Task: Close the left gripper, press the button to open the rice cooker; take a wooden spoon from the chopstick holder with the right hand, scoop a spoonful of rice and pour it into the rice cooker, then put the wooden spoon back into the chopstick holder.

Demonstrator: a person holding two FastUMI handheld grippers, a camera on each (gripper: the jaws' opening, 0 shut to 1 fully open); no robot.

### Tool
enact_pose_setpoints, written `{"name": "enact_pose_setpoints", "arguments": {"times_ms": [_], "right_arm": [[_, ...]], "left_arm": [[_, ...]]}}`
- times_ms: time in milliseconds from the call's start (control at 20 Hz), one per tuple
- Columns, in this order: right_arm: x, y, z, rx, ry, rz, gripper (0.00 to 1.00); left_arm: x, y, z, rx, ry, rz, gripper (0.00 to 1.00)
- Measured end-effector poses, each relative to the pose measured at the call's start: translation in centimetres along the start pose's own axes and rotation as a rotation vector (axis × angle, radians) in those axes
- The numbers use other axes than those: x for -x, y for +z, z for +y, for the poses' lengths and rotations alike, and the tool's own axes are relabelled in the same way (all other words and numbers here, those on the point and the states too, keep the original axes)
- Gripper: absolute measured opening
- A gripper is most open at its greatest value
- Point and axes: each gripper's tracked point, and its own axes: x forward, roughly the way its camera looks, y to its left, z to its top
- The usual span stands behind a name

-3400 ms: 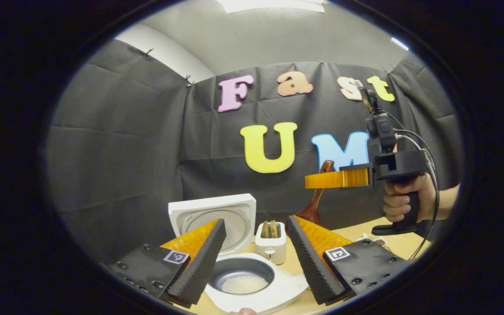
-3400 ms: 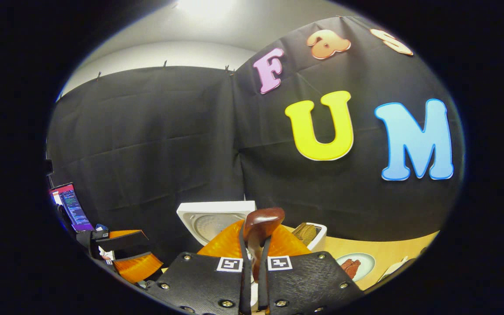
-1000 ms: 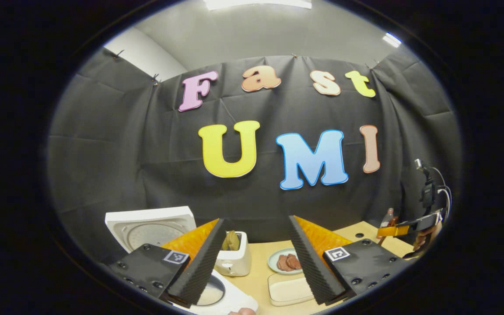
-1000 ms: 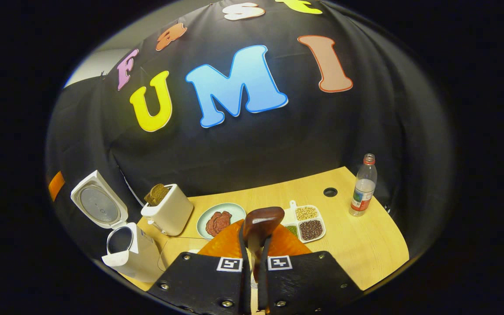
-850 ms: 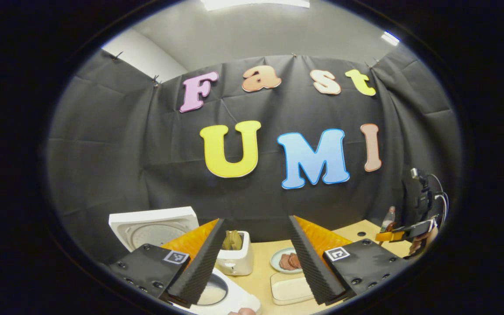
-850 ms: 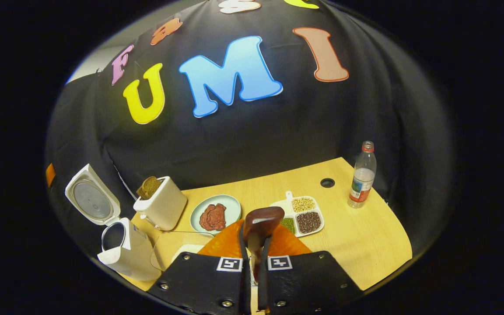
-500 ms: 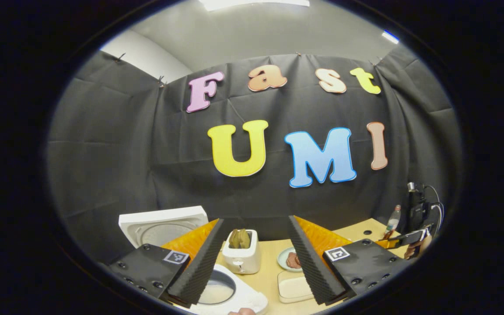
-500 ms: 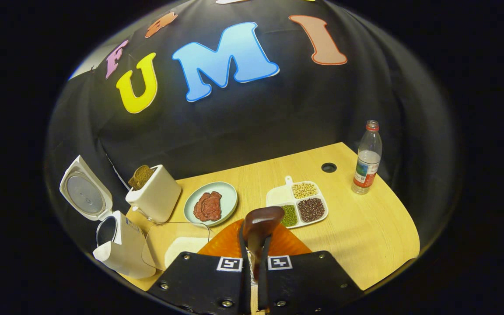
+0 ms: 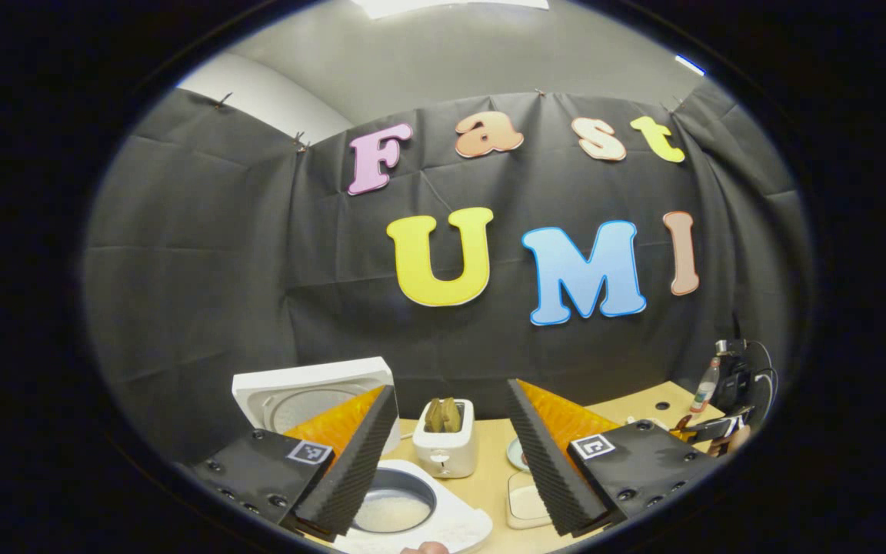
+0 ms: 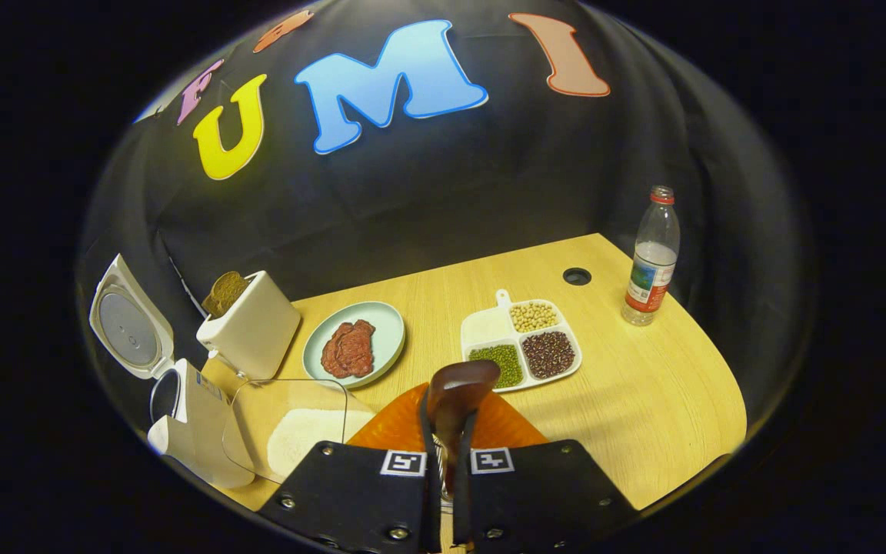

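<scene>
Wooden spoon point(image 10: 454, 400) is clamped between the two fingers of the right gripper point(image 10: 447, 462), its dark rounded end standing up above the fingertips; the rest of it is hidden between and below the black finger plates. Beyond that gripper, a clear container of rice point(image 10: 301, 431) sits on the table point(image 10: 643, 400), partly cut off by the left finger. Further left of the container, the rice cooker point(image 10: 189, 423) stands with its lid raised. Behind the container a toaster point(image 10: 251, 331) with bread is seen, then a plate of meat point(image 10: 354, 350), a divided tray of beans point(image 10: 520, 350) and a bottle point(image 10: 649, 258).

In the left gripper view, the left gripper point(image 9: 451, 454) is held wide apart, nothing between its fingers. Below them the rice cooker pot point(image 9: 393, 512) is seen with rice inside, partly covered by the left finger. Far right, the other gripper point(image 9: 716, 427) is small and hard to make out.
</scene>
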Motion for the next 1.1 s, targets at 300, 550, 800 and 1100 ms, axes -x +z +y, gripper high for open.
{"name": "enact_pose_setpoints", "arguments": {"times_ms": [300, 550, 800, 1100], "right_arm": [[0.4, 0.1, -1.9, 0.042, -0.066, -0.004, 0.22], [2.3, 2.9, -4.1, 0.012, -0.147, -0.083, 1.0], [5.6, 8.8, -2.8, 0.075, -0.143, -0.272, 1.0], [9.6, 12.7, 4.1, 0.166, -0.006, -0.398, 1.0]], "left_arm": [[-0.9, 0.2, 0.0, 0.047, -0.012, -0.02, 1.0], [-1.6, 0.2, 0.0, 0.062, -0.017, -0.023, 1.0], [-2.1, 1.0, 1.9, 0.14, 0.006, -0.026, 0.89], [-3.9, 2.6, 7.7, 0.181, 0.093, -0.047, 0.94]]}}
